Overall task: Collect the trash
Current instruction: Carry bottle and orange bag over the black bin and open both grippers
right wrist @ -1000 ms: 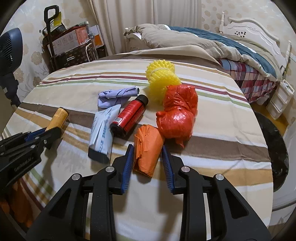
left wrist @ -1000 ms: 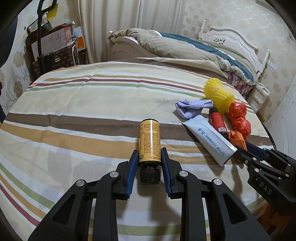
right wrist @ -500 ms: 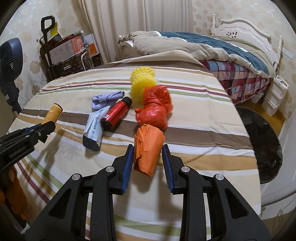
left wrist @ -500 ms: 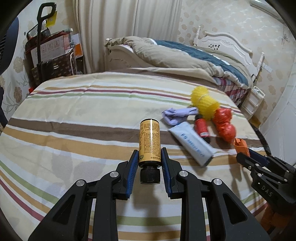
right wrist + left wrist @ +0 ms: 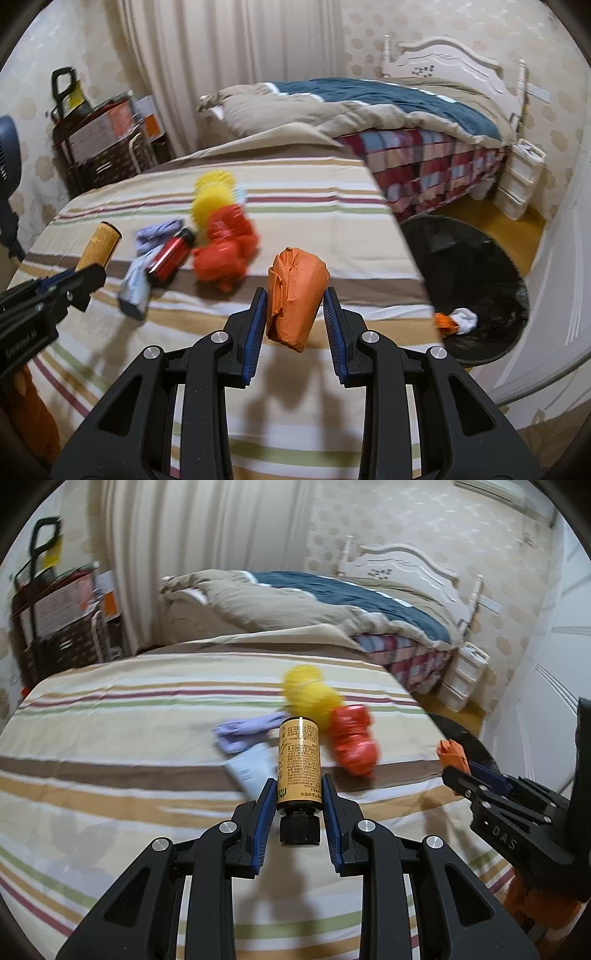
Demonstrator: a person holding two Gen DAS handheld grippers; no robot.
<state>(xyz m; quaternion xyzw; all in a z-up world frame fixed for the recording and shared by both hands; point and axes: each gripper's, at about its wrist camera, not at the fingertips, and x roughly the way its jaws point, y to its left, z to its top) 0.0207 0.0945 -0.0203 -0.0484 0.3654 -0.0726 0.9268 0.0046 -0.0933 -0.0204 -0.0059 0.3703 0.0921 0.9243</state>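
My left gripper (image 5: 299, 794) is shut on a yellow bottle (image 5: 299, 762) with a black cap and holds it above the striped bed cover (image 5: 110, 738). My right gripper (image 5: 294, 306) is shut on an orange crumpled bag (image 5: 295, 295), also lifted; it shows in the left wrist view (image 5: 452, 753). On the cover lie a yellow mesh ball (image 5: 212, 197), a red plastic bag (image 5: 225, 251), a red can (image 5: 170, 256), a purple cloth (image 5: 157, 234) and a white tube (image 5: 135, 286). The yellow bottle shows at the left of the right wrist view (image 5: 99, 247).
A black trash bin (image 5: 476, 273) stands on the floor right of the bed cover, with orange and white scraps (image 5: 456, 321) inside. A second bed with a quilt (image 5: 369, 107) is behind. A trolley with boxes (image 5: 96, 144) and white drawers (image 5: 521, 173) stand by the walls.
Both grippers have lifted their items off the bed cover and swung right, toward the black bin, which has come into the right wrist view.
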